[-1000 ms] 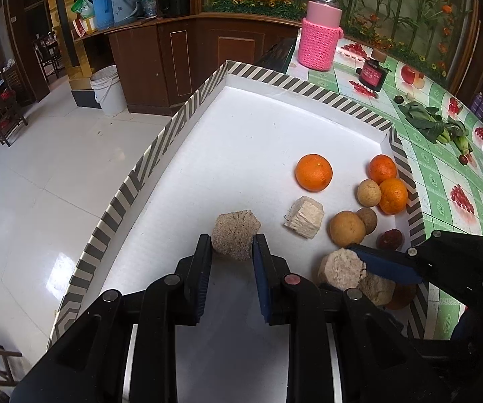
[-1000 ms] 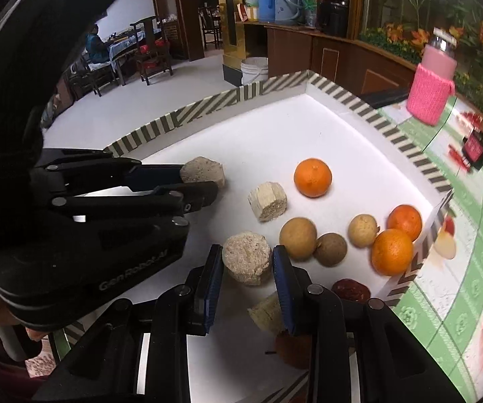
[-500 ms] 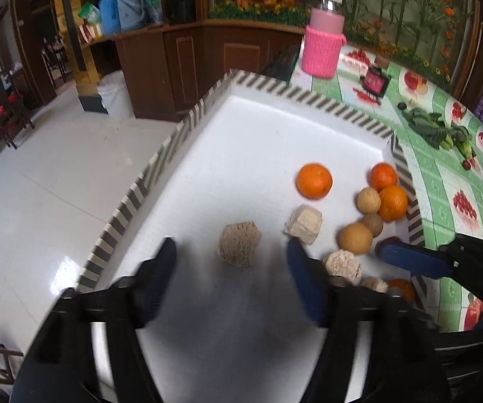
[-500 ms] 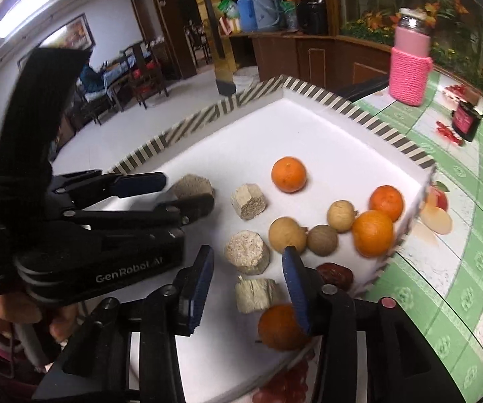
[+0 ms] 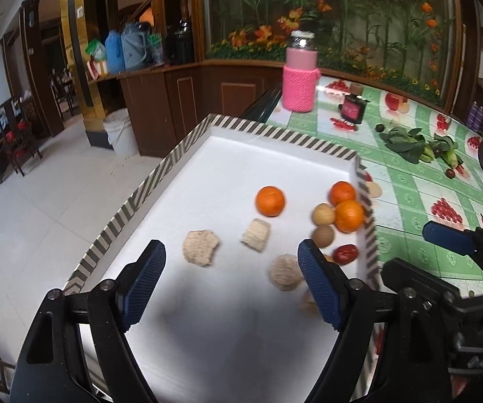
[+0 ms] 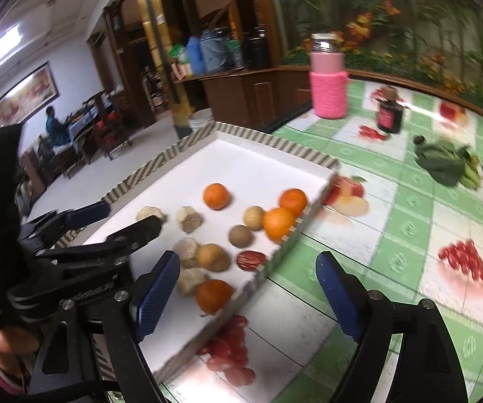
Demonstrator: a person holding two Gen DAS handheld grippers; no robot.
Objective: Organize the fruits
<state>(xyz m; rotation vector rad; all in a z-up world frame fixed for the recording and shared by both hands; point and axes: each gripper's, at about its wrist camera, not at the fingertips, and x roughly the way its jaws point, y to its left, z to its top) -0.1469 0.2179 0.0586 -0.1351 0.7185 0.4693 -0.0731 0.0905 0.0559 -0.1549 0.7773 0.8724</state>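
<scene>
Left wrist view: the left gripper [image 5: 231,282] fills the bottom of the frame with its blue-padded fingers [image 5: 144,280] spread wide and nothing between them. Beneath and beyond them lies a white tray [image 5: 187,144] with a striped rim, set on a bench [image 5: 406,181] covered in a green fruit-print cloth. On the tray, a beige chunk [image 5: 200,247] sits just above the gap between the fingers, and a second chunk [image 5: 256,230] lies to its right. A round beige piece [image 5: 285,272] rests close to the right finger. A lone orange [image 5: 270,200] sits mid-frame. Against the tray's right wall cluster two oranges [image 5: 349,215], two tan round fruits [image 5: 323,215] and a red date [image 5: 345,254]. A pink-sleeved jar [image 5: 300,77] stands on the bench at upper centre. The right gripper [image 5: 449,237] enters at the right edge, over the cloth.

Right wrist view: the right gripper [image 6: 246,288] has its fingers [image 6: 337,287] wide apart and empty, hanging over the tray's near right edge [image 6: 285,238] and the cloth. An orange [image 6: 213,296] lies at the tray's near corner, just right of the left finger, touching a beige chunk [image 6: 189,280]. The left gripper [image 6: 120,221] reaches in from the left of the frame, fingers parted, over the tray's left side. Leafy greens [image 6: 443,163] lie at upper right.
</scene>
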